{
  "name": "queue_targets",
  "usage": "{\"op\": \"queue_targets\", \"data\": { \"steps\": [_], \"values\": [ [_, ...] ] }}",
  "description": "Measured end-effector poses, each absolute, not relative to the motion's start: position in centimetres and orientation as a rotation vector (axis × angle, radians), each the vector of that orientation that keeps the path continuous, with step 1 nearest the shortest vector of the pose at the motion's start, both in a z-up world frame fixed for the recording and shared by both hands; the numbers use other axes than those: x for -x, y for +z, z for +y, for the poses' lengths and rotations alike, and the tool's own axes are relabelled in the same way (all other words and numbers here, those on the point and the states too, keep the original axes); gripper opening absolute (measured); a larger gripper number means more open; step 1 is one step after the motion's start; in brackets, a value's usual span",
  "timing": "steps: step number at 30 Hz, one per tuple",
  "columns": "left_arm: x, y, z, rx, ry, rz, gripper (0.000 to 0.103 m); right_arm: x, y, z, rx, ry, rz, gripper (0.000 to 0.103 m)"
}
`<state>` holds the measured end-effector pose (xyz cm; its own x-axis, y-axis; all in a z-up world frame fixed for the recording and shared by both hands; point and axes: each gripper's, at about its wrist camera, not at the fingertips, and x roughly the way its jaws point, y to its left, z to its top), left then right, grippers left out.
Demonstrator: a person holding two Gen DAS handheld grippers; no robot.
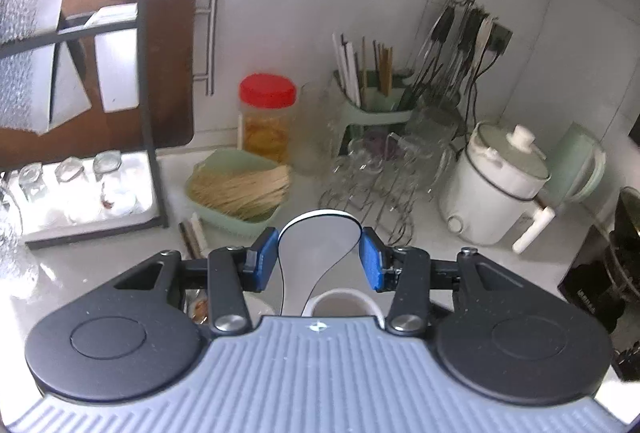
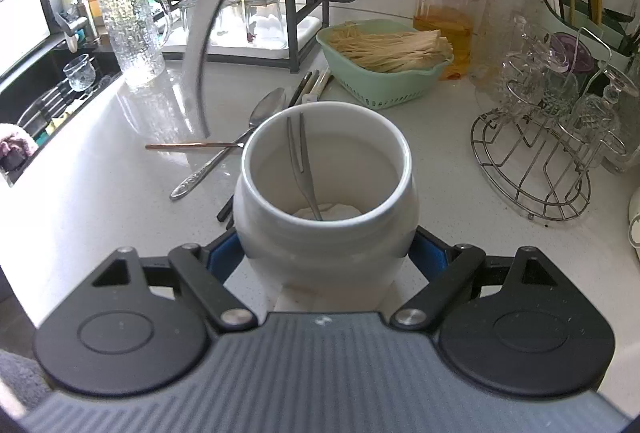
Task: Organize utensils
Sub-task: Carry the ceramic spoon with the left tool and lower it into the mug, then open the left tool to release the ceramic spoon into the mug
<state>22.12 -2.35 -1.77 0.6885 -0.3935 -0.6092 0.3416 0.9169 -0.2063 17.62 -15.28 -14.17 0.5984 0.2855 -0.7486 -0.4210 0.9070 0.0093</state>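
Gripping a grey spoon (image 1: pixel 316 249) by its bowl, the left gripper (image 1: pixel 318 259) is seen about half open, its blue pads (image 1: pixel 267 259) pressed against the bowl's two edges. The spoon is held in the air with its handle hanging down above the white jar (image 1: pixel 344 299). In the right wrist view the same spoon (image 2: pixel 210 13) is seen blurred at the upper left, its handle tip hanging above the counter (image 2: pixel 460 193), left of the jar and not inside it.

The jar (image 2: pixel 326 233) is clasped low on its belly by the right gripper (image 2: pixel 326 257), whose jaws are spread wide around it, a blue pad (image 2: pixel 226 253) being pressed to each side. The jar is stood upright on the counter. A small two-pronged fork (image 2: pixel 300 161) is leaned inside it, prongs up.

Behind the jar a silver spoon (image 2: pixel 236 141) is laid on the counter, crossed by a copper-coloured stick (image 2: pixel 188 145). Some chopsticks (image 2: pixel 314 83) are laid just beyond, beside a green basket (image 2: pixel 384 85) of pale sticks. A wire rack (image 2: pixel 532 161) of glasses is stood to the right.
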Motion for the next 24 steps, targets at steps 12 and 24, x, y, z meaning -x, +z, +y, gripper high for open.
{"op": "queue_targets", "data": {
  "steps": [12, 24],
  "values": [
    [-22.5, -1.2, -4.2, 0.092, -0.469, 0.673, 0.05, -17.5, -14.2, -15.2, 0.175, 0.413, 0.832, 0.09],
    [-23.7, -3.3, -5.0, 0.083, -0.496, 0.81, 0.05, -17.5, -14.1, -15.2, 0.166, 0.41, 0.826, 0.09]
  ]
}}
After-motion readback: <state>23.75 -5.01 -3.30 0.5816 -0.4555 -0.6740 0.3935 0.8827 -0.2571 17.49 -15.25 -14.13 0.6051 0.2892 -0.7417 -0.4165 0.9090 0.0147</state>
